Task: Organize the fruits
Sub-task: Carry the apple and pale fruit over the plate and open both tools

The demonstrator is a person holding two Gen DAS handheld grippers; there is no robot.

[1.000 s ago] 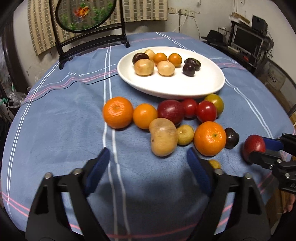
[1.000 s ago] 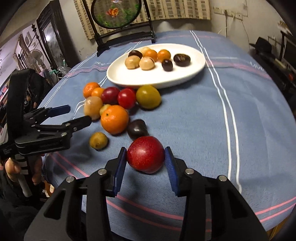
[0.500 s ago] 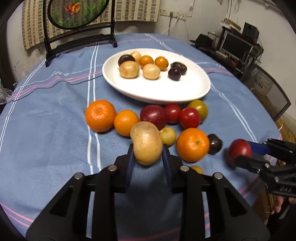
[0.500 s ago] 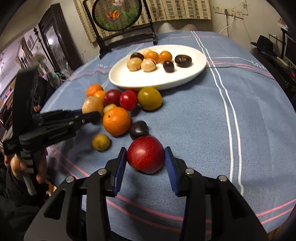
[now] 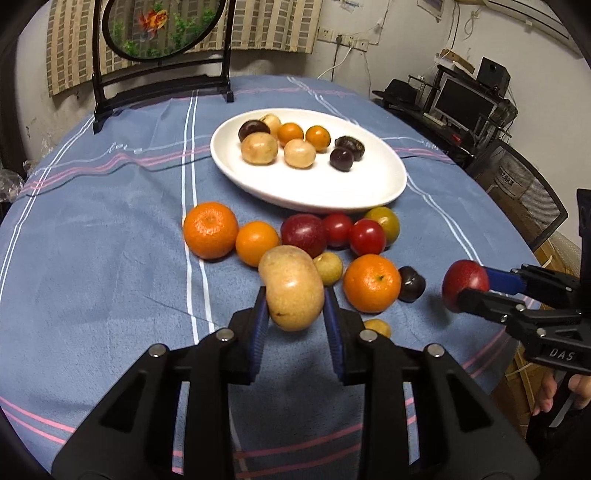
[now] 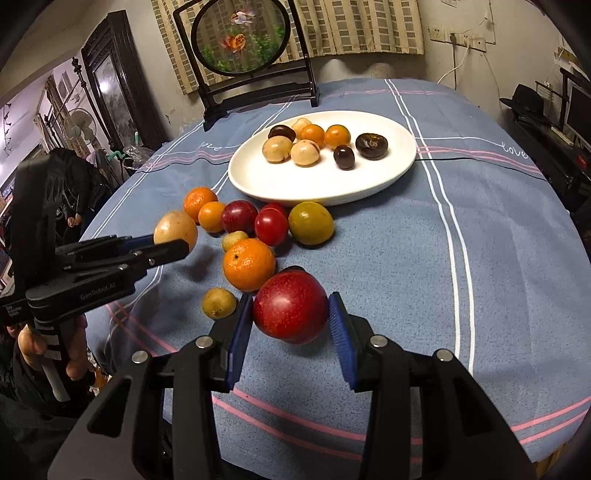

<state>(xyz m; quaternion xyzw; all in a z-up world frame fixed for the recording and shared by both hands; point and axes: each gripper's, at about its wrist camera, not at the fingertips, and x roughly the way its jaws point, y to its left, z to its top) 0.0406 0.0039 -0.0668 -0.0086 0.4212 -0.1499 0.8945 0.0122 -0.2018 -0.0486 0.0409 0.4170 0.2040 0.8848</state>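
Two fruits in hand, a heap left to sort.
Left hand-held gripper (image 5: pixel 294 317) clamps the tan oval potato-like fruit (image 5: pixel 292 288), right hand-held gripper (image 6: pixel 290 322) the round red plum (image 6: pixel 290 312); eight sit on the white oval plate (image 5: pixel 369 188), ten lie loose before it.

A round bench (image 5: pixel 110 229) stands in a dim, cluttered room, covered by a blue cloth (image 6: pixel 480 229) with white and pink stripes. At its far edge sits a dark-framed round screen (image 6: pixel 242 40) painted with goldfish. Behind it a checked curtain (image 6: pixel 362 26) hangs on a pale wall (image 5: pixel 388 33) with sockets and a trailing cable. To one side a monitor (image 5: pixel 463 101) rests on a crowded shelf, near a mesh chair (image 5: pixel 524 192). On the other side stand a tall dark cabinet (image 6: pixel 110 85) and a fan (image 6: pixel 79 127).
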